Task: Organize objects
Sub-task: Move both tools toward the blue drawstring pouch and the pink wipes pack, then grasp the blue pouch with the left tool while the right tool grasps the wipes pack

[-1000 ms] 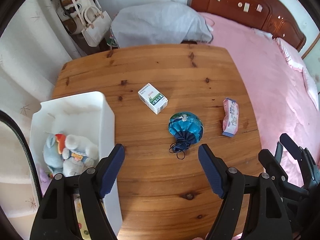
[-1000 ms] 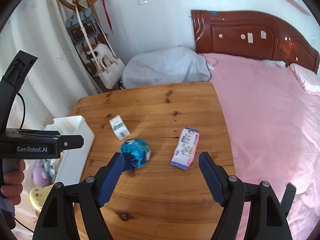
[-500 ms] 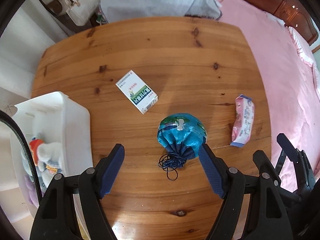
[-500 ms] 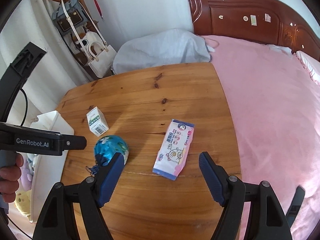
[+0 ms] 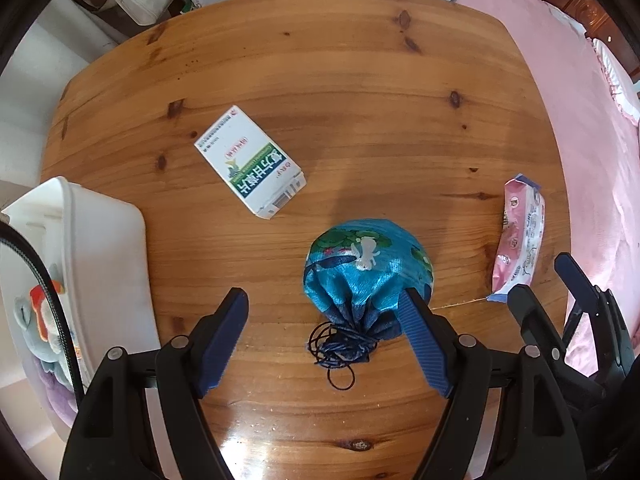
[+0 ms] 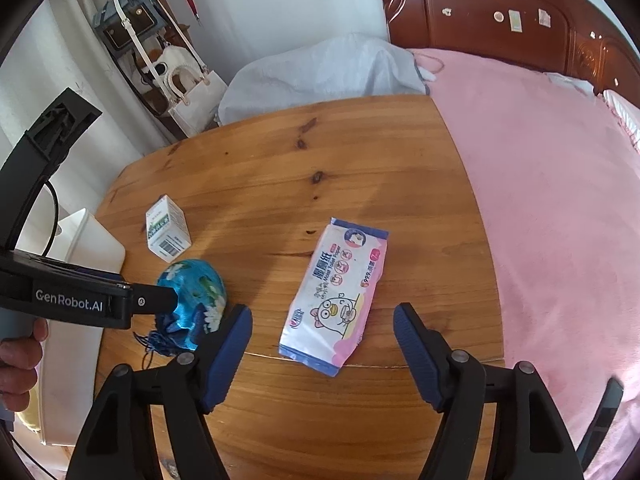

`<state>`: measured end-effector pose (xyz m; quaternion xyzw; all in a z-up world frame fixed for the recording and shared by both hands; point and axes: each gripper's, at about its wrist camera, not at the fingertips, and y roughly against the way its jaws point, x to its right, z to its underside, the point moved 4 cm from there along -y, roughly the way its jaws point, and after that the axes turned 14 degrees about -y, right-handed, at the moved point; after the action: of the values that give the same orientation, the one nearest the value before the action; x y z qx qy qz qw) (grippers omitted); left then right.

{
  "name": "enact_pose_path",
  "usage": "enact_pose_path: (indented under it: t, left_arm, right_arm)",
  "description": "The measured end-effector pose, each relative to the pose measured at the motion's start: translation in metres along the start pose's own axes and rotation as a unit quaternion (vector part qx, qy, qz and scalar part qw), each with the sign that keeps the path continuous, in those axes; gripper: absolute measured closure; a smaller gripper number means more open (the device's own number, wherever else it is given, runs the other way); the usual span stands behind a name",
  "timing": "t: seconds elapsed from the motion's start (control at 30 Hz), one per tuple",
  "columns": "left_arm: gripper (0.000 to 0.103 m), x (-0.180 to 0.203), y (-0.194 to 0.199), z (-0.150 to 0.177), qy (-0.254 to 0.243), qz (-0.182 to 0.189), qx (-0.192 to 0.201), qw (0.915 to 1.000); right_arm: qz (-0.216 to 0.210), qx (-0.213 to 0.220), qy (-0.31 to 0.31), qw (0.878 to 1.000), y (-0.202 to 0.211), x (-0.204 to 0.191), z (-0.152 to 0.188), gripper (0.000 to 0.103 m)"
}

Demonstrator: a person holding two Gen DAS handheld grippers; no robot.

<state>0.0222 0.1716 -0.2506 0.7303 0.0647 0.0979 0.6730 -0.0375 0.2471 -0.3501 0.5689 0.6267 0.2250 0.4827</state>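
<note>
On a wooden bench [image 5: 360, 80], the open left gripper [image 5: 326, 320] hovers over a blue drawstring pouch [image 5: 368, 268], while the right gripper [image 6: 322, 332], fingers closing on nothing, straddles a pink tissue pack [image 6: 336, 292] lying lengthwise away from it.

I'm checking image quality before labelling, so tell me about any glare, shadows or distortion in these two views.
Left wrist view: glare on the table near the bottom, soft shadow above the blue pouch, and edges bowed by the fisheye. Right wrist view: even daylight, sharp wipes pack, curved headboard.
</note>
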Motion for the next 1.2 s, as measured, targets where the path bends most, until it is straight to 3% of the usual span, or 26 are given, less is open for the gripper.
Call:
enact_pose_path:
  t: [0.53,0.6,0.97,1.07,1.2]
  left_arm:
    - [0.016,0.013,-0.008,-0.007,0.028,0.024,0.008,0.9993]
    - [0.016,0.015,-0.009,-0.008,0.034,0.029,0.009,0.9989]
    - [0.016,0.028,-0.015,-0.009,0.067,0.07,0.011,0.9953]
    - [0.018,0.033,-0.014,-0.009,0.068,0.069,0.016,0.9952]
    - [0.03,0.039,-0.012,-0.009,0.082,0.081,0.024,0.9931]
  right_arm:
    - [-0.004,-0.027,0.014,1.0,-0.016,0.005,0.002,0.047]
    - [-0.002,-0.03,0.016,0.999,-0.017,0.005,0.002,0.053]
    - [-0.012,-0.034,0.016,0.999,-0.018,0.009,0.003,0.057]
    - [-0.014,-0.034,0.015,0.999,-0.017,0.01,0.002,0.057]
    - [-0.014,-0.035,0.014,0.999,-0.016,0.012,0.001,0.057]
